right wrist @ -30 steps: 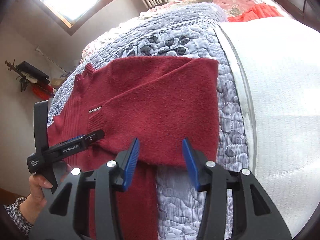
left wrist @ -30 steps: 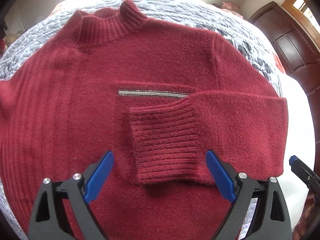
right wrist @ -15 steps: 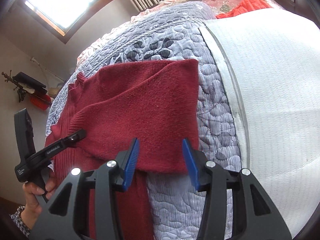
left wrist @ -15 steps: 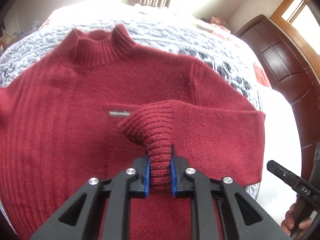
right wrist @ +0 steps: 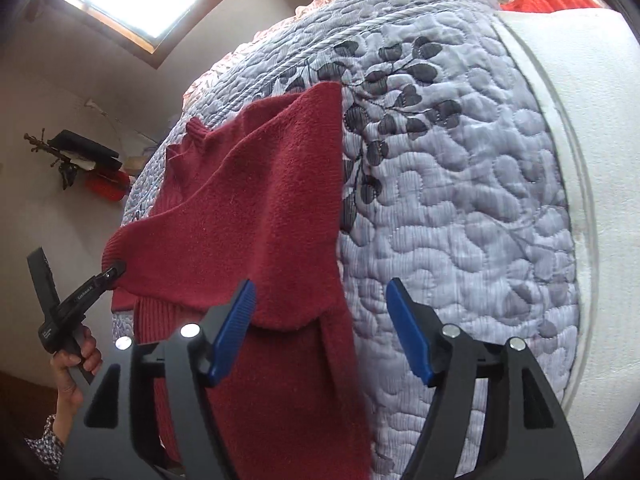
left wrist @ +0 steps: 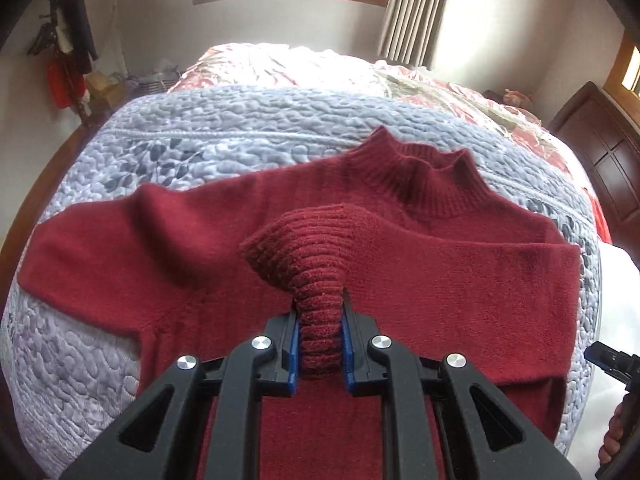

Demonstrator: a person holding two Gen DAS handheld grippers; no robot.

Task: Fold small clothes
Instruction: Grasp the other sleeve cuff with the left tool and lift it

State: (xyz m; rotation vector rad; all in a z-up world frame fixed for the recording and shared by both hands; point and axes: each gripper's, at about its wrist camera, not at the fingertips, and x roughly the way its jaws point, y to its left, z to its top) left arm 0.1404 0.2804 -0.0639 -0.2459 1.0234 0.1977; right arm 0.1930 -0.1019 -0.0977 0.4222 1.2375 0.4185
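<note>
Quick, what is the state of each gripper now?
Left gripper: shut on the sweater cuff.
Right gripper: open, holding nothing, over the sweater's edge.

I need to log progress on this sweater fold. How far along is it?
Early. Done: the red sweater lies flat on the quilt, one sleeve folded across its chest. In hand: the left gripper pinches that sleeve's ribbed cuff; the right gripper is open. Left: the other sleeve, still spread, and the body fold.
</note>
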